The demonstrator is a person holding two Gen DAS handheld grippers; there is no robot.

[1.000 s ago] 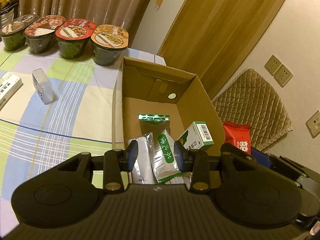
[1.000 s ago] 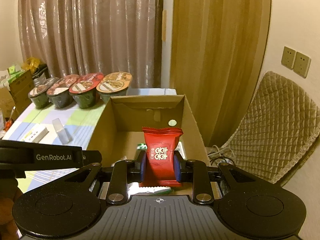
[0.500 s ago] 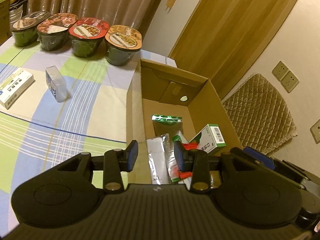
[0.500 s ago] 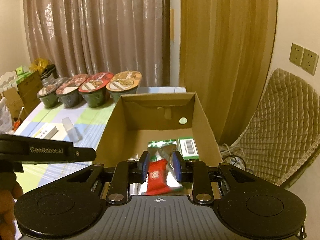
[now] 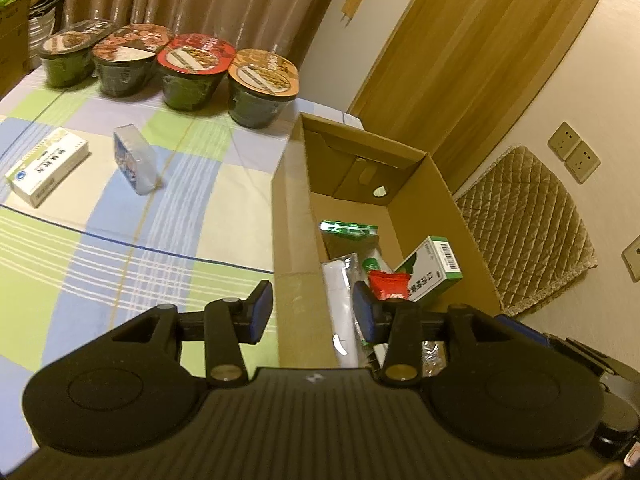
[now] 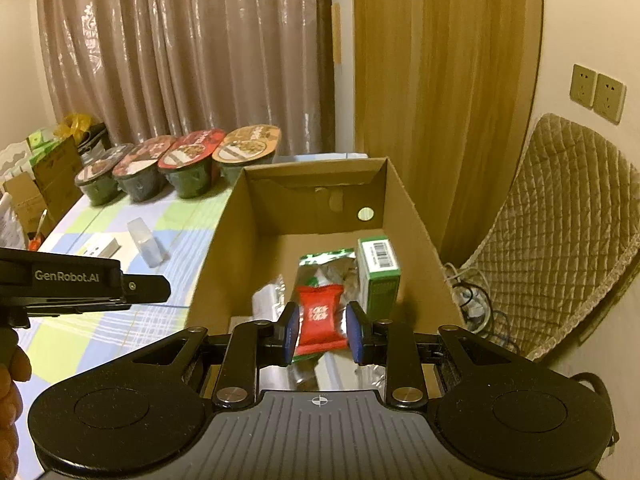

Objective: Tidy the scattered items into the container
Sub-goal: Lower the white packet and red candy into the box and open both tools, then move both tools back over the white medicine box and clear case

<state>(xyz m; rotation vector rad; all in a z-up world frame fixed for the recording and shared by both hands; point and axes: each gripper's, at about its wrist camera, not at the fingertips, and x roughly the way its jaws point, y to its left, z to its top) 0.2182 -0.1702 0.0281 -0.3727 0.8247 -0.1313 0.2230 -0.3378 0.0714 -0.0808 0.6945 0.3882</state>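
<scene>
Released red packet (image 6: 321, 317) lies inside box (image 6: 404, 196).

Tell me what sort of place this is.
Likely a home dining area: a table with a checked tablecloth, a row of instant noodle bowls, floor-length curtains and a quilted chair.
</scene>
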